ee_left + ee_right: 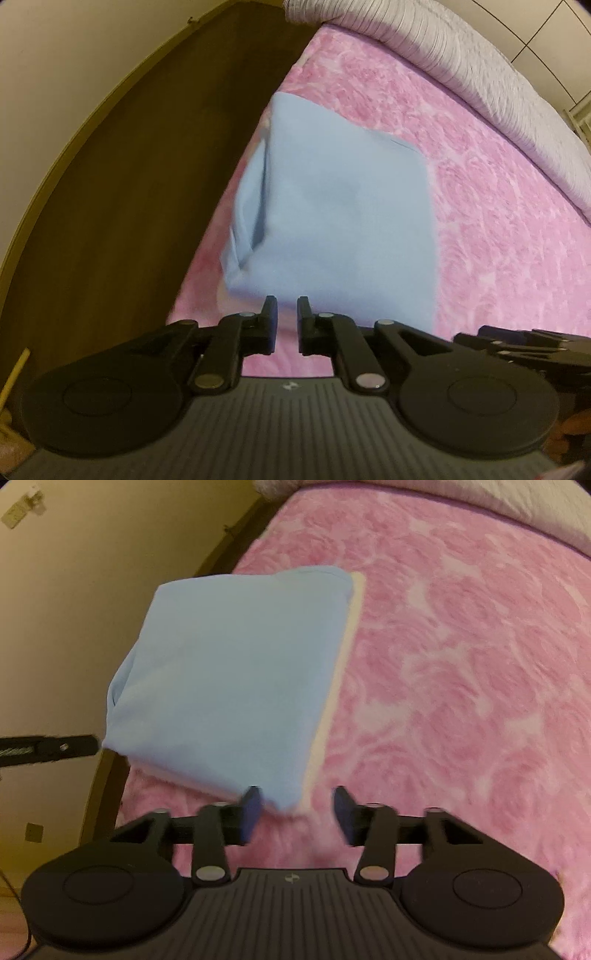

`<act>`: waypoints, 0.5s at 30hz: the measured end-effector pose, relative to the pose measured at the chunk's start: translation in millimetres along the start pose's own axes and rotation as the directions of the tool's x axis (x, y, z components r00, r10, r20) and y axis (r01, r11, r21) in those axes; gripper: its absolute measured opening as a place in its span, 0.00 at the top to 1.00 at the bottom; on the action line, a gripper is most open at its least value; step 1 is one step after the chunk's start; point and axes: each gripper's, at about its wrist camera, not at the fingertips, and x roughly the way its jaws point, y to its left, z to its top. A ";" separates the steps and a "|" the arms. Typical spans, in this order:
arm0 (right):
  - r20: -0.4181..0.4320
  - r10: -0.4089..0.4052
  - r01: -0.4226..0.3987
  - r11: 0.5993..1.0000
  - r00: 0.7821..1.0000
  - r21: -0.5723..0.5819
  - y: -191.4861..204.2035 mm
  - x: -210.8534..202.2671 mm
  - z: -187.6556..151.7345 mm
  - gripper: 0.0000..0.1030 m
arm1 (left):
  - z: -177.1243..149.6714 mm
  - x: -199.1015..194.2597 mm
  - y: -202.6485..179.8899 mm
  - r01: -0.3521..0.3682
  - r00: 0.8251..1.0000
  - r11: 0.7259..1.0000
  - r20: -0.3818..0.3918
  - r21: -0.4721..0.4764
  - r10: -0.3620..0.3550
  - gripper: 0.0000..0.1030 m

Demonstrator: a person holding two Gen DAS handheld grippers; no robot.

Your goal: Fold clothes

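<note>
1. Folded blue garment [229, 679] lies on pink bed cover [461, 664], near the bed's edge.
2. Left gripper [287, 321]: jaws narrowly apart, holding nothing.
3. Right gripper [297, 812]: jaws wide, holding nothing.

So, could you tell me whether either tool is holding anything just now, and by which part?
Nothing is held. The left tool is nearly closed on air, the right tool is open, and the folded blue garment lies free on the pink blanket.
</note>
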 end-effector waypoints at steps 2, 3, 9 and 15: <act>-0.023 0.003 -0.002 1.000 1.000 0.014 -0.6 -9.2 -3.0 0.35 | -1.4 -14.9 -9.5 -0.005 1.000 1.000 -0.002 -0.011 0.005 0.77; -0.027 0.006 -0.005 1.000 1.000 0.015 -0.4 -13.8 -3.9 0.34 | -3.4 -22.8 -14.5 -0.009 1.000 1.000 0.008 -0.014 0.009 0.73; 0.028 0.034 -0.032 0.997 0.999 -0.064 7.3 -54.7 -1.1 0.19 | -11.5 -68.5 -40.1 -0.034 0.995 0.999 0.097 -0.039 0.038 0.69; 0.113 0.086 -0.064 0.980 0.990 -0.191 8.0 -103.0 4.4 0.14 | -34.3 -123.0 -62.8 -0.072 0.966 0.991 0.241 -0.108 0.097 0.63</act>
